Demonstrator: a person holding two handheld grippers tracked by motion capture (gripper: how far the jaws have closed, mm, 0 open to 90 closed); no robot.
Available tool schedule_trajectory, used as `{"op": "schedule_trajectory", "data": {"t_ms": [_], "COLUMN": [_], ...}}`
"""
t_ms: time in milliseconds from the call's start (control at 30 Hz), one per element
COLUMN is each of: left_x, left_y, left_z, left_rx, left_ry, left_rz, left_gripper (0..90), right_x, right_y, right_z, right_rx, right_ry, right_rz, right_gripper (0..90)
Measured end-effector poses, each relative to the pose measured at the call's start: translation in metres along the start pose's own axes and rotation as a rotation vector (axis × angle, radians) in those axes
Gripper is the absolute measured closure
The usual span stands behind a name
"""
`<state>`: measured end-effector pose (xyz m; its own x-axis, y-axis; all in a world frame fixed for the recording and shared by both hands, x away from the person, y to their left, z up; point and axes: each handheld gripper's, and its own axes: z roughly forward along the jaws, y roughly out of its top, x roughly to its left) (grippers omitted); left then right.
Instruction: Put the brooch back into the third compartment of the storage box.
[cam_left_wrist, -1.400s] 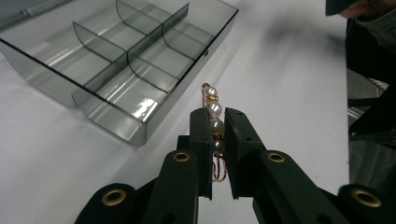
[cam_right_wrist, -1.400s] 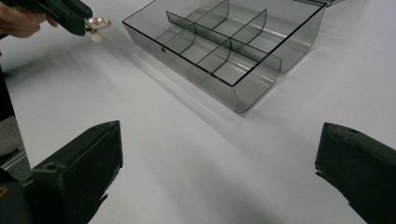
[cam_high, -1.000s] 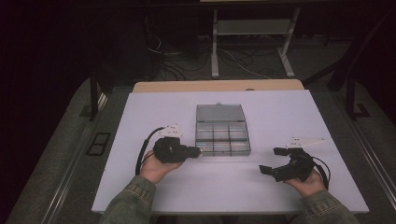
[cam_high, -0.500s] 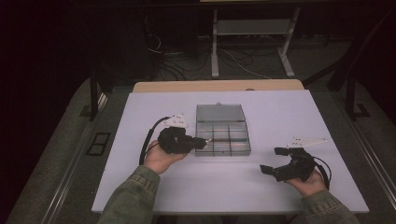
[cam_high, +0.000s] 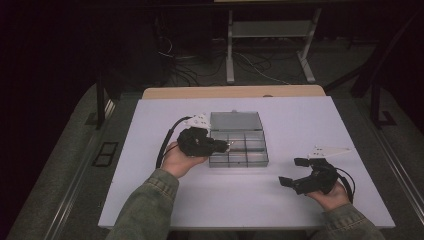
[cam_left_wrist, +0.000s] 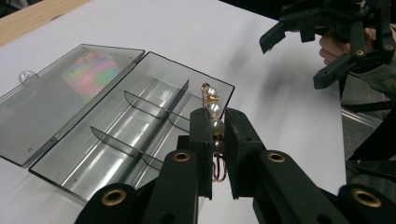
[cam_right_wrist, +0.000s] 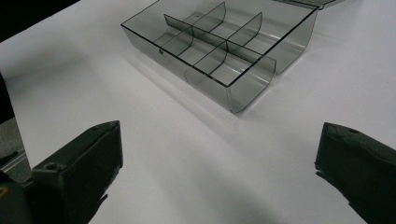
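Pearl earring (cam_left_wrist: 214, 122) sits clamped in the left gripper (cam_left_wrist: 215, 140) above the open box (cam_high: 238, 146) mid-desk; right gripper (cam_high: 295, 171), jaws apart, rests near the desk's right front corner.

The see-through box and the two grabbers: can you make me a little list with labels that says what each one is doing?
box: clear grey compartment box, lid open and lying flat, on the white table
compartments: look empty
left gripper: shut on a pearl bead piece with copper wire, held above the box
right gripper: jaws wide open, nothing between them, apart from the box at the person's side of the table
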<state>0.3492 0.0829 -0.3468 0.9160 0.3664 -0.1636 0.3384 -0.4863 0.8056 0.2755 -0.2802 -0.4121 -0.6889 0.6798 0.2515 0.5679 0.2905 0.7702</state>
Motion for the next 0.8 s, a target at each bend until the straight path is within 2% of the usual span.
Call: {"op": "schedule_trajectory", "data": {"t_ms": [133,567,633,800], "left_x": [0.001,0.003,0.004,0.005], "left_y": [0.002,0.013,0.014,0.018], "left_z": [0.004,0.025,0.029,0.036], "left_rx": [0.001,0.002,-0.004,0.004], "left_ry": [-0.001,-0.018,-0.021,-0.029], "left_rz": [-0.012,0.009,0.004,0.006], "left_gripper": [81.3,81.3,81.3,81.2], "right_x": [0.001,0.001,0.001,0.001], "right_y": [0.0,0.0,0.0,0.0], "right_z": [0.0,0.0,0.0,0.0], "right_rx": [0.005,0.003,0.01,0.004], "right_ry": [0.003,0.0,0.005,0.0], "right_rz": [0.011,0.001,0.013,0.0], "right_gripper": [0.5,0.5,0.5,0.5]}}
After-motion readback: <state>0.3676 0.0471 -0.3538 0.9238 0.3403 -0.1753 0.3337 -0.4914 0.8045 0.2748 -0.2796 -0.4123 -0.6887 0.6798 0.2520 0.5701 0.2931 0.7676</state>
